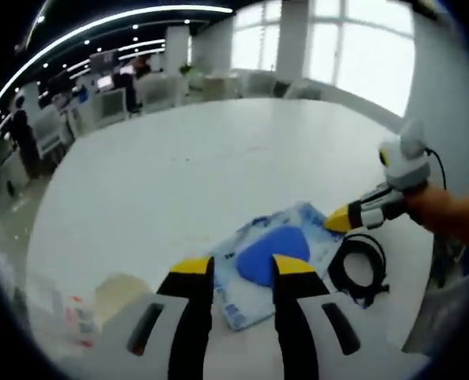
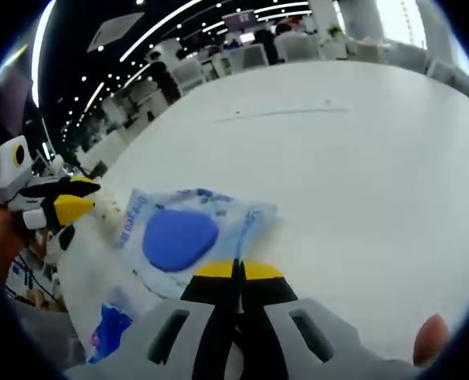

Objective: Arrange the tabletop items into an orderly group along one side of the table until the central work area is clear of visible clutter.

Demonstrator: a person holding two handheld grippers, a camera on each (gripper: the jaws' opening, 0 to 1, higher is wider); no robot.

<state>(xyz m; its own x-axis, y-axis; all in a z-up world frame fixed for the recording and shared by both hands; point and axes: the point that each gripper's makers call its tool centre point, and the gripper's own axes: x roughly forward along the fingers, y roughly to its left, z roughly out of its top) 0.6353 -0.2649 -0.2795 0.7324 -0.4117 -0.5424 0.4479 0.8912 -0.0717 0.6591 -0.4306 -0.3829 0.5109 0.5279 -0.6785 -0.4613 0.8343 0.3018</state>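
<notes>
Plastic wipes packet (image 1: 275,261) lies lower centre on the white worktop (image 1: 218,166); left tool (image 1: 242,267) released above it, right tool (image 2: 236,271) clenched at its edge. The thin wrapper may slip free, and the black cable coil (image 1: 361,265) nearby could snag.

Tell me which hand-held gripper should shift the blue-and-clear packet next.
Right, probably. The right hand-held gripper is shut at the packet edge, seemingly pinching it. The left hand-held gripper hangs open over it.
</notes>
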